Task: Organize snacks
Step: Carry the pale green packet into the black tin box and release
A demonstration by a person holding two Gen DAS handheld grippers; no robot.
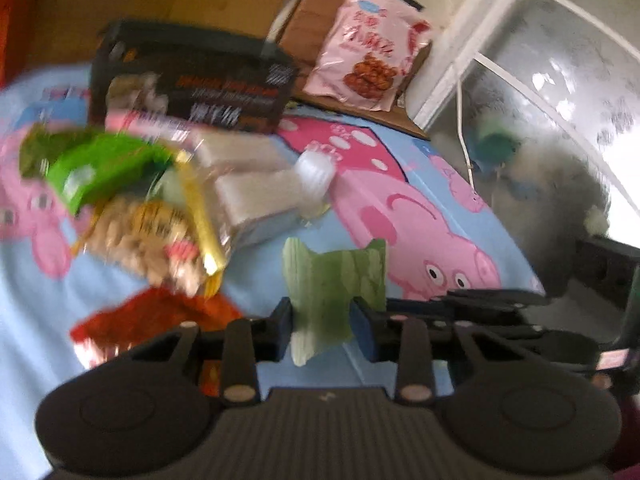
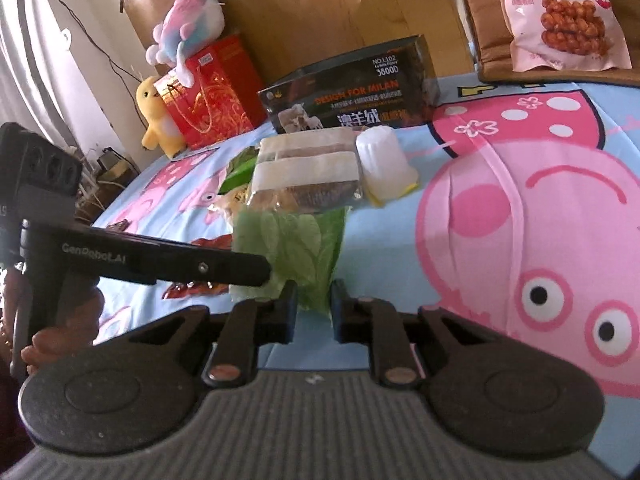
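My left gripper [image 1: 322,326] is shut on a pale green snack packet [image 1: 334,280] and holds it above the blue cartoon bedsheet [image 1: 420,216]. In the right wrist view the same green packet [image 2: 292,248] sits between my right gripper's jaws [image 2: 314,310], which also look shut on its lower edge; the left gripper's black arm [image 2: 168,258] reaches in from the left. A pile of snacks lies beyond: a green bag [image 1: 100,164], a peanut bag [image 1: 156,232], a red packet [image 1: 152,320], clear-wrapped cakes [image 2: 308,176] and a white cup [image 2: 386,164].
A black box [image 2: 352,88] stands behind the pile. A pink snack bag [image 1: 368,40] rests on a brown cushion [image 1: 308,12] at the headboard. A red gift bag [image 2: 212,92] and plush toys [image 2: 160,116] stand far left. A window [image 1: 560,60] is on the right.
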